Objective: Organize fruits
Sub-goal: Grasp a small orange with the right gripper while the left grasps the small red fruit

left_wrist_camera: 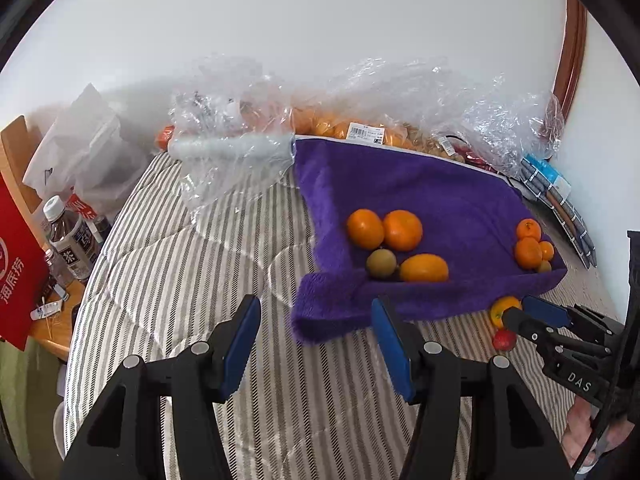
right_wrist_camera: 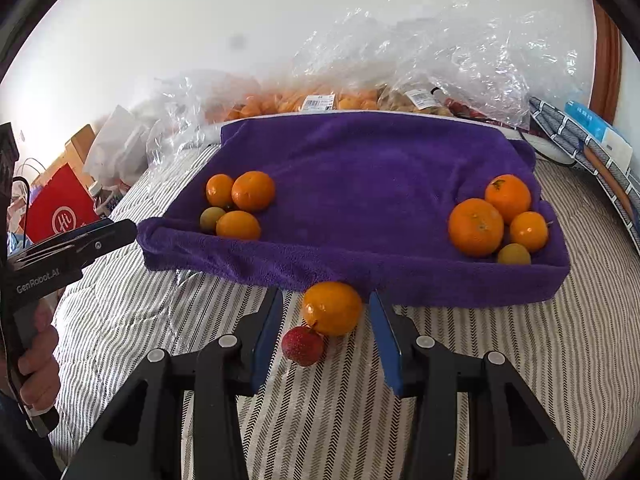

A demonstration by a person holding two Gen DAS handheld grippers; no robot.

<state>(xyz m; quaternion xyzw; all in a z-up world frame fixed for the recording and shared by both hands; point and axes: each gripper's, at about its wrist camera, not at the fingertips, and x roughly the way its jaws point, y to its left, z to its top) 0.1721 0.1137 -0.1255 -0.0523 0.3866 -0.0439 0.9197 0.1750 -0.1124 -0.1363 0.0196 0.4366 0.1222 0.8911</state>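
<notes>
A purple towel lies on the striped bed, with one cluster of oranges and a small green fruit at its left and another at its right. In front of the towel lie a loose orange and a small red fruit. My right gripper is open, its fingers on either side of the loose orange, not closed on it. My left gripper is open and empty over the bed near the towel's left front corner. The left wrist view shows the towel, the loose orange and the right gripper.
Clear plastic bags of oranges and other fruit lie behind the towel by the wall. A bedside table at the left holds bottles and a red bag. A patterned folded item lies at the right.
</notes>
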